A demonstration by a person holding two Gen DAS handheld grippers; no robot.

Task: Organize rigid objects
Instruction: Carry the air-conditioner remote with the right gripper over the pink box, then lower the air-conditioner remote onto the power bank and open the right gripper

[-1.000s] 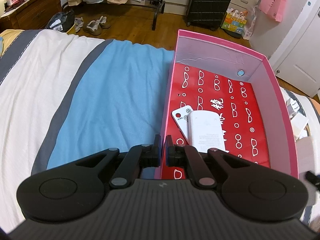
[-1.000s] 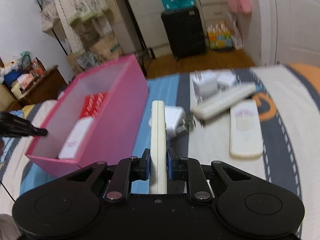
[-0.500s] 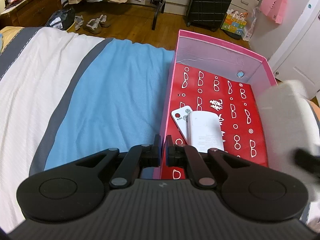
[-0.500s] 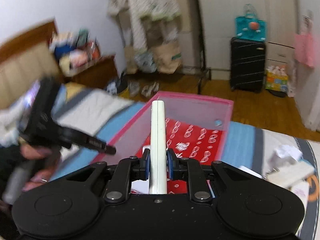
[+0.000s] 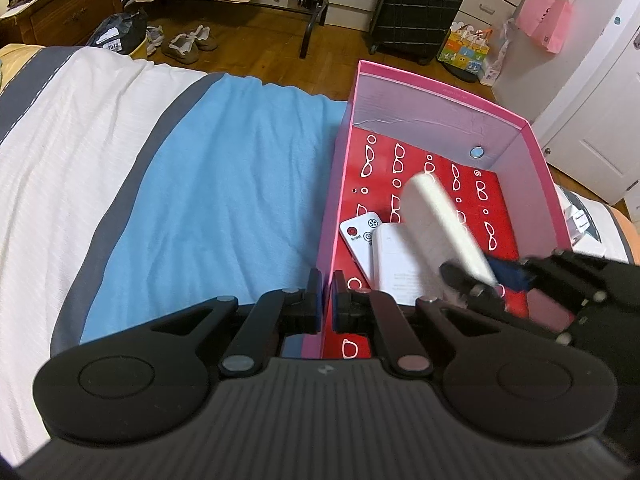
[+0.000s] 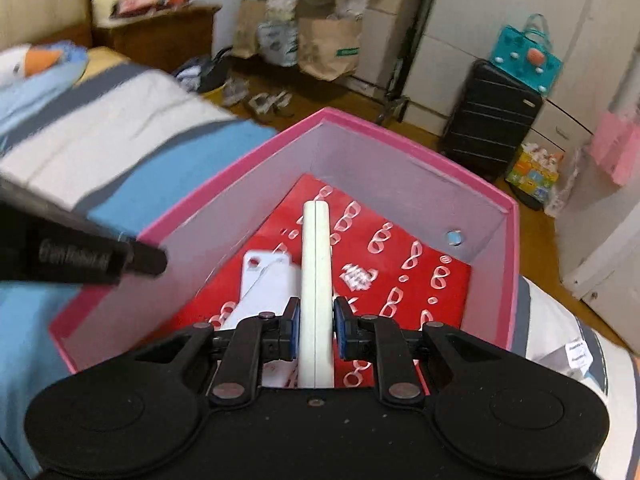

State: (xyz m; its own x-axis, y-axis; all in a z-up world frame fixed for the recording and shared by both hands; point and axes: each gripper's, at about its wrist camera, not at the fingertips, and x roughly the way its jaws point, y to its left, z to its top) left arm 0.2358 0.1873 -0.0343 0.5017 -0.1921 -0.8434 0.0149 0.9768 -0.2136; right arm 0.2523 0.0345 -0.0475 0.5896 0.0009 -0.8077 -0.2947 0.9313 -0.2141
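Two white remotes already lie on the red glasses-print floor of the pink box (image 6: pixel 496 208): a small one with a red power button (image 5: pixel 356 236) and a larger one (image 5: pixel 396 264) overlapping it. The right gripper (image 6: pixel 316 328) has its fingers clamped on the flat sides of a third, a long white remote (image 6: pixel 317 280), held on edge above the box interior. It looks stiff, light and smooth-cased, so a grip across the broad faces near mid-length seems safest; it could slip if tilted steeply. The left gripper (image 5: pixel 327 300) has its fingers closed on the box's near left wall, steadying it on the bed (image 5: pixel 224 184). Writing on the larger remote's back is too small to read; lettering on the left gripper's body in the right view is blurred.
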